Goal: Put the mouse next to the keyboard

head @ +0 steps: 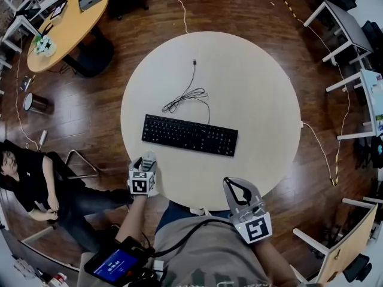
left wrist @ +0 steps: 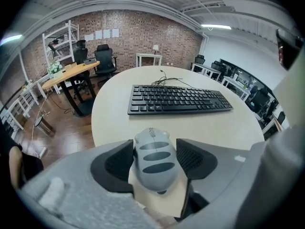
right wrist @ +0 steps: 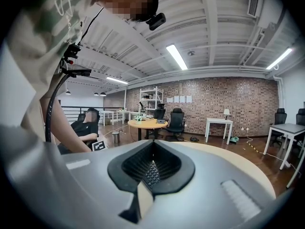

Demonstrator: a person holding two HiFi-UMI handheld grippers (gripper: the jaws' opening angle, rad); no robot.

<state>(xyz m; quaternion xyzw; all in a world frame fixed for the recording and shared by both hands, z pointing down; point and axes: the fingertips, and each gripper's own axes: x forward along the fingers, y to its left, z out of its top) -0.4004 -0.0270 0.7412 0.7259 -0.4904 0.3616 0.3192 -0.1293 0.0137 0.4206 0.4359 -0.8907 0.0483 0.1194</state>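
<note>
Nearest, at the bottom of the head view, the right tool [head: 236, 185] hangs just off the tabletop's [head: 263, 100] rim with its jaws closed on nothing. Only keys show through the small gap behind their tips in its own view. At lower left, the left tool [head: 146, 162] grips the mouse [left wrist: 155, 160] by its flanks, just inside the near rim and well short of the keyboard [head: 189, 135]. The mouse is a rounded, glossy, pale-grey shell with darker oval bands and a scroll wheel at its nose. The pads [left wrist: 114, 163] are dark and finely ribbed, but they bear on a curved, tapering surface. I judge the mouse could twist or squirt forward if the squeeze eases. Let go here, it might tip off the rim onto the plank floor [head: 90, 112]. The tabletop is round, matt, pale beige and smooth, so a mouse set down with a push may skate. A nudge from the tool could also shove the keyboard askew. The keyboard is a long, flat, black slab with low keys, lying slightly slanted at centre frame, with bare room beside either short end. Beyond it, toward the top of the frame, a thin black cable [head: 187, 95] lies in a loose tangle. It is well clear of the likely path, and would snag only if the tool overreached.
</note>
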